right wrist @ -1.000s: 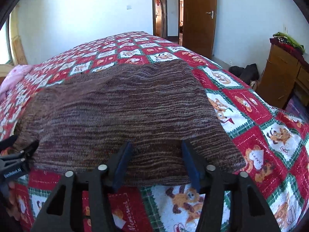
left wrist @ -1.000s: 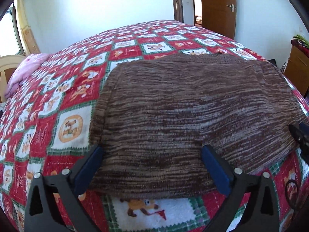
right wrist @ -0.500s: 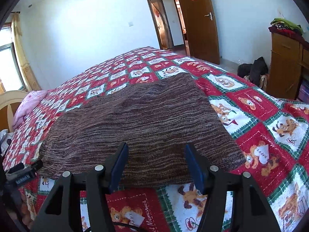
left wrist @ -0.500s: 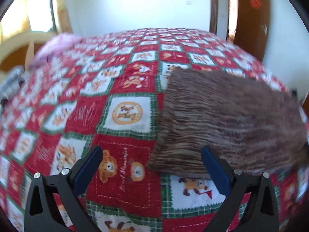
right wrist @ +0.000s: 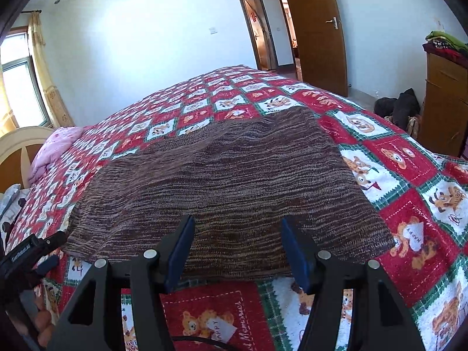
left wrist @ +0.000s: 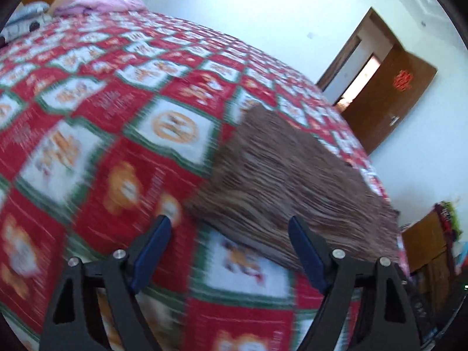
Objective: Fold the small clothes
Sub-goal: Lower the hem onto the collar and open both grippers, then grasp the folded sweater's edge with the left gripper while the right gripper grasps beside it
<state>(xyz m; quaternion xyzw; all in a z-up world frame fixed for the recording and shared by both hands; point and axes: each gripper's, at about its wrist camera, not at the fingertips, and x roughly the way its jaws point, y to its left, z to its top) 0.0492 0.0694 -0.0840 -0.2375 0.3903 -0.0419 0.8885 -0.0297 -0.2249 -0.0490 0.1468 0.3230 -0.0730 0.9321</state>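
brown knit (right wrist: 222, 181) lies flat ahead; left gripper (left wrist: 231, 248) at its corner, jaws just narrowing, empty; right gripper (right wrist: 237, 248) released at near hem.

A home bedroom: a wide bed (right wrist: 409, 158) under a red-and-green bear-print quilt, a pink pillow (right wrist: 55, 146) by the headboard, a wooden door (right wrist: 316, 29), a curtained window (right wrist: 20, 84), and what looks like a wooden dresser (right wrist: 444, 102) topped with clothes.
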